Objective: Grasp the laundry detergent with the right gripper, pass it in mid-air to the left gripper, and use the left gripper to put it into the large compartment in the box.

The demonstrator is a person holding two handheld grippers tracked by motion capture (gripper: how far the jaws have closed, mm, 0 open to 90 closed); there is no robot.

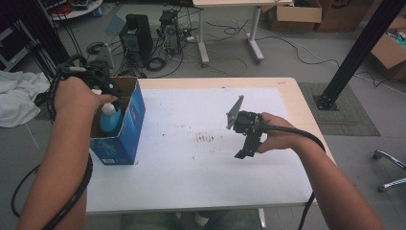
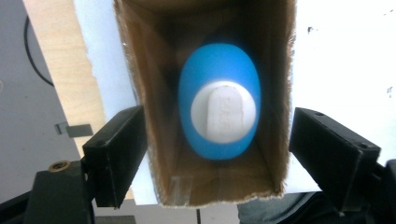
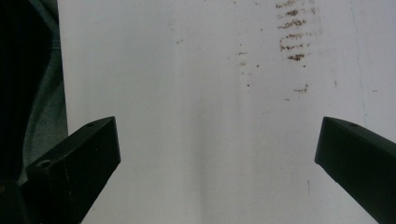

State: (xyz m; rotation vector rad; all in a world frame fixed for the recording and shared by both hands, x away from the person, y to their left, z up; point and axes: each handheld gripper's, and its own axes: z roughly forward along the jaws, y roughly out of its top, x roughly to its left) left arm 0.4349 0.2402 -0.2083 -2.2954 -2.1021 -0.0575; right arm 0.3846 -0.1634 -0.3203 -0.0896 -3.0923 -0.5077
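A blue bottle [image 1: 109, 117] with a white cap stands upright inside an open-topped blue cardboard box [image 1: 125, 136] at the table's left edge. My left gripper [image 1: 103, 88] hangs just above the box mouth, pointing down. In the left gripper view I look straight down on the bottle [image 2: 219, 107] in the brown inside of the box [image 2: 154, 56]; my left gripper [image 2: 217, 135] is open, its jaws wide apart and touching nothing. My right gripper [image 1: 246, 151] hovers over the white sheet right of centre. It is open and empty [image 3: 217, 140].
A white sheet [image 1: 191, 167] with brown stains [image 1: 206, 138] covers the wooden table. On the floor behind are computer towers [image 1: 136, 36], cables and cardboard boxes [image 1: 294, 14]. A black metal post [image 1: 356, 52] stands at the right, and a white cloth [image 1: 16, 98] lies at the left.
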